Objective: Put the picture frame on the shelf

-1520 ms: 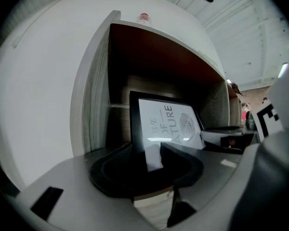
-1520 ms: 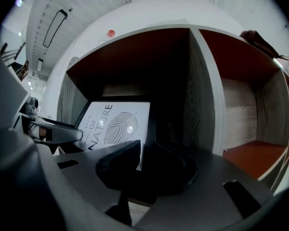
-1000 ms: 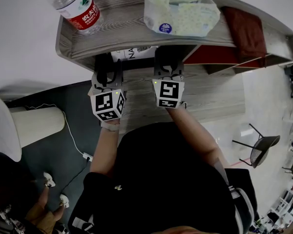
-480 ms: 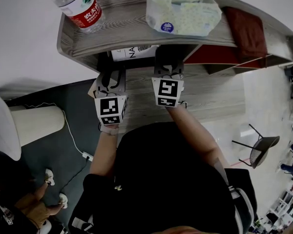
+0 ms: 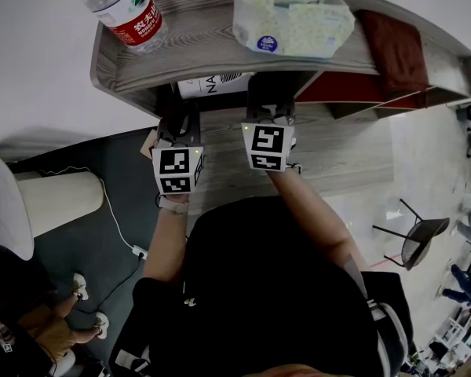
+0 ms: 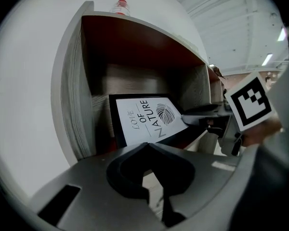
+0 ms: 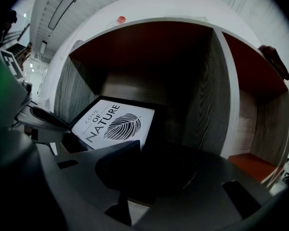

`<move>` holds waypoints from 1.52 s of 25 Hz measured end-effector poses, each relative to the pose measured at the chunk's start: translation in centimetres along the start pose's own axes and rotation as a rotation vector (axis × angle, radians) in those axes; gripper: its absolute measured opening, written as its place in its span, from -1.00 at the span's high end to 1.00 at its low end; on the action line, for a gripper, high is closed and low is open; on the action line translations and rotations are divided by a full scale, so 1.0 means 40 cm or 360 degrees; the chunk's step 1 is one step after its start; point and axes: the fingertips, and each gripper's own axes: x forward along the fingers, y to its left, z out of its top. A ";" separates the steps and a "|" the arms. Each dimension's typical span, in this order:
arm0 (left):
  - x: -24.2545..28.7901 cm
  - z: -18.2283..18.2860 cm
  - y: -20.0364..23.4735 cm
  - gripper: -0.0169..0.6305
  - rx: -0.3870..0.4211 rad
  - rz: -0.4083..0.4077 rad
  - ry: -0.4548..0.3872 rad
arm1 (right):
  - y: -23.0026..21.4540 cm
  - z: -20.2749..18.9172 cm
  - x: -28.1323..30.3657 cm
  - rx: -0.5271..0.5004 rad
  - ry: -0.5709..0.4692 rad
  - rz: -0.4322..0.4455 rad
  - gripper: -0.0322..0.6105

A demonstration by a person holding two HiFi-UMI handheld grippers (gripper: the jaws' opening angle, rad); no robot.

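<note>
The picture frame (image 7: 113,124) leans tilted in the shelf (image 5: 196,42) (left compartment), at eleven o'clock of the right tool (image 7: 139,177), which seems clamped on its corner. The left tool (image 6: 149,174) just closed, empty. Released now, the frame may slide out.

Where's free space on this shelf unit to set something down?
Top board: bare wood between the water bottle and wipes pack. The right compartment, past the divider, looks empty down to its red floor. Crowded: the left compartment, filled by the leaning picture frame.
</note>
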 end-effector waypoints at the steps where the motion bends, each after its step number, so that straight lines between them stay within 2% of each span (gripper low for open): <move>1: 0.001 0.001 0.001 0.91 0.0008 -0.0003 0.0011 | 0.001 0.001 0.001 -0.0018 0.0014 -0.0001 0.65; 7: 0.016 -0.002 0.020 0.91 0.0077 0.0015 0.0105 | 0.008 0.005 0.003 -0.0189 0.0106 -0.0028 0.65; 11: 0.031 0.003 0.038 0.91 -0.0060 0.0039 0.0114 | 0.027 0.013 -0.005 -0.0239 0.0117 0.0036 0.54; 15: 0.042 0.003 0.048 0.91 -0.0083 0.0062 0.0143 | 0.035 0.018 -0.022 -0.0240 0.0113 0.0088 0.53; 18: 0.044 0.003 0.048 0.91 -0.0074 0.0073 0.0152 | 0.045 0.017 -0.035 -0.0273 0.0115 0.0135 0.64; 22: 0.047 0.005 0.048 0.91 -0.0093 0.0064 0.0158 | 0.098 -0.002 -0.036 -0.0317 0.0181 0.0318 0.86; 24: 0.047 0.005 0.047 0.91 -0.0102 0.0053 0.0165 | 0.129 -0.012 -0.030 -0.0412 0.0227 0.0394 0.88; 29: 0.048 0.003 0.048 0.91 -0.0113 0.0039 0.0179 | 0.175 -0.036 -0.009 -0.0670 0.0337 0.0480 0.89; 38: 0.053 -0.016 0.040 0.91 0.0009 0.0052 0.0265 | 0.174 -0.033 0.035 -0.0789 0.0395 0.0495 0.90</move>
